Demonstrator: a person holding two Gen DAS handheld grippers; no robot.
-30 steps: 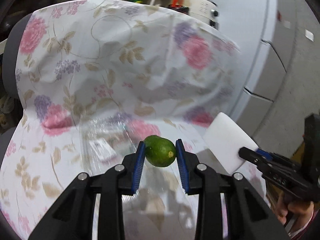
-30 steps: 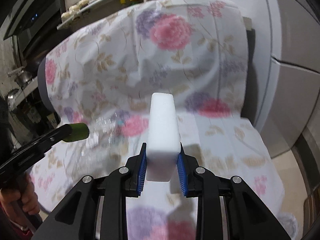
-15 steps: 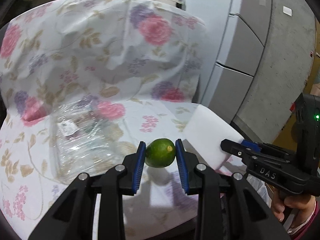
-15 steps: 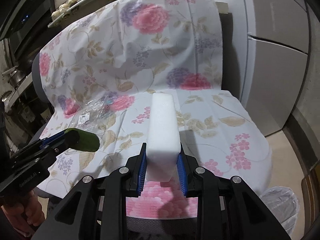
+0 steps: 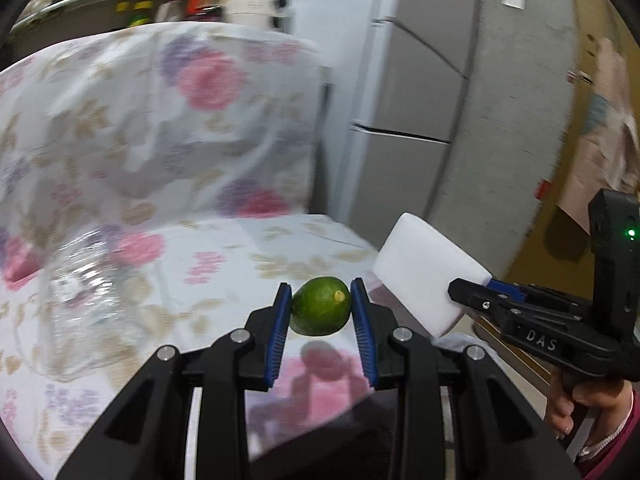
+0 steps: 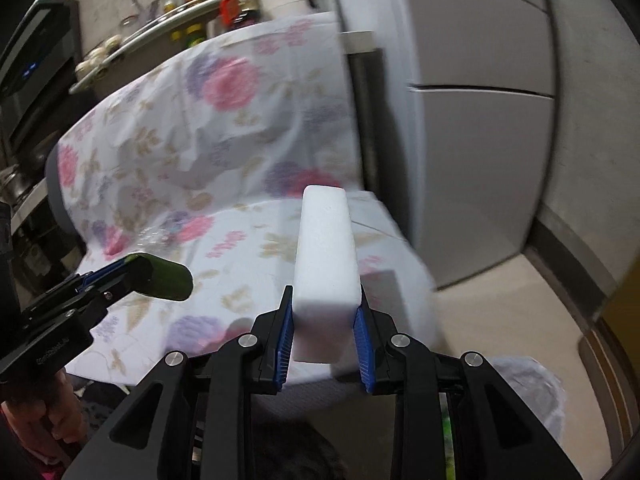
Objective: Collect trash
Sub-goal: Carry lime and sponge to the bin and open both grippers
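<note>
- Left wrist view: the left gripper (image 5: 320, 312) is clamped on a green lime (image 5: 320, 306), lifted above the floral-covered chair (image 5: 224, 256); clear plastic wrapper (image 5: 80, 300) lies at nine o'clock.
- Right wrist view: the right gripper (image 6: 325, 316) pinches a white foam block (image 6: 326, 248); the carrying step looks underway, next a drop into the lined bin (image 6: 532, 384) at four o'clock.

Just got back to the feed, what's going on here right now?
A person is clearing trash off a flower-covered chair. The left hand-held gripper is shut on a lime, the right hand-held gripper is shut on a white foam block. A clear plastic wrapper lies on the seat.
</note>
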